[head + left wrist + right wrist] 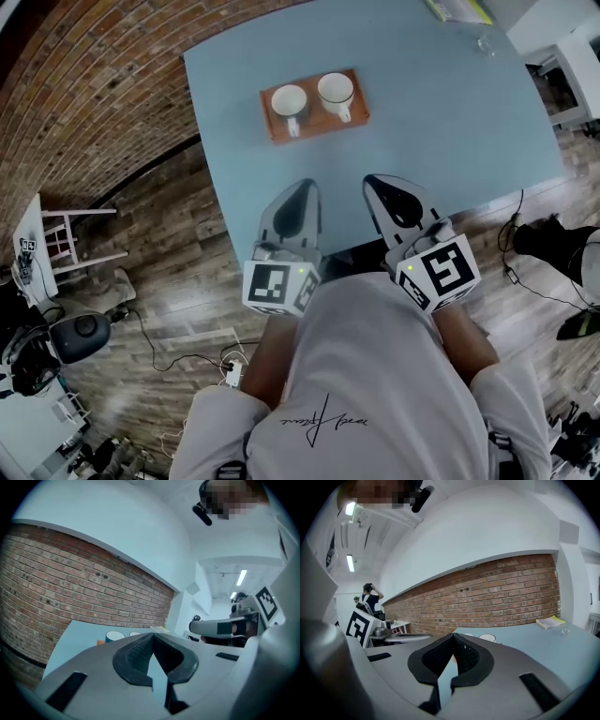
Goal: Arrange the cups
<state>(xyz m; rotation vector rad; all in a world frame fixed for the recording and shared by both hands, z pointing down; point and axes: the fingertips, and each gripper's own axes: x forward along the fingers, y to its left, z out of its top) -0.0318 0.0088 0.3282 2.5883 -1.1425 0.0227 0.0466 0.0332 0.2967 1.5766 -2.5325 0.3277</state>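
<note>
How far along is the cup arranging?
Looks done or nearly: both white cups sit side by side on the orange tray, handles toward the person. Nothing is in hand: the left gripper and right gripper have shut, empty jaws. Nothing obvious is left.

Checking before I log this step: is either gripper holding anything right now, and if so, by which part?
Nothing is held. The left gripper and the right gripper are both shut, with nothing between their jaws.
</note>
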